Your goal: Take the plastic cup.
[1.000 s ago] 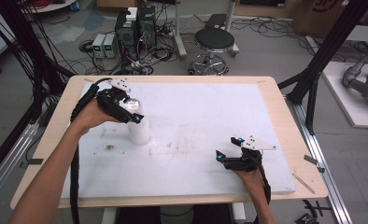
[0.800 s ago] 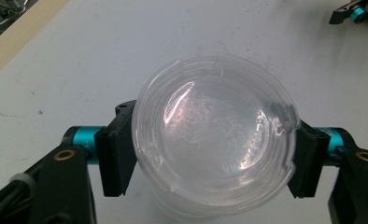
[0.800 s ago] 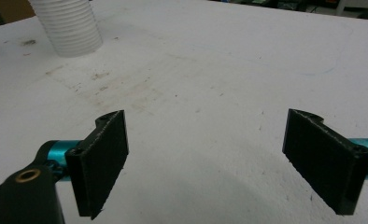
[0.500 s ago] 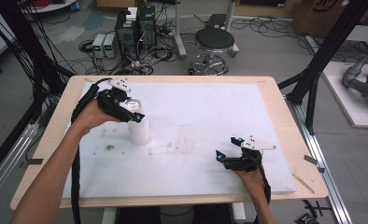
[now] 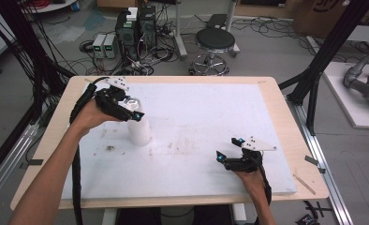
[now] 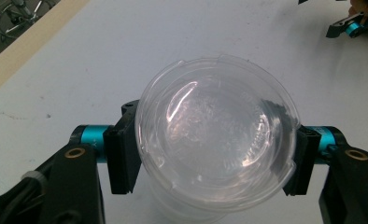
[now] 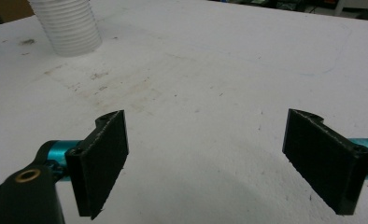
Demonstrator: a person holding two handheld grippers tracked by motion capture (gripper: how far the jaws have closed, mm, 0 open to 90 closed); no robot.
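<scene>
On the left of the white table (image 5: 196, 117), my left gripper (image 5: 135, 114) has just been closing and now clamps the clear plastic cup (image 6: 217, 135) at its lidded top, the cup standing upright. Well apart at the right, my right gripper (image 5: 229, 149) rests wide open, nothing between its jaws.

Left hand-held gripper (image 5: 135, 114) gripping cup (image 5: 139, 132), white table (image 5: 196, 117)

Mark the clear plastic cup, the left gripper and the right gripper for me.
clear plastic cup (image 6: 217, 135), left gripper view, middle of its transparent top.
left gripper (image 6: 210, 163), left gripper view, midway between its jaws, which clamp the cup's sides.
right gripper (image 7: 215, 163), right gripper view, midway between its wide-apart jaws.
</scene>
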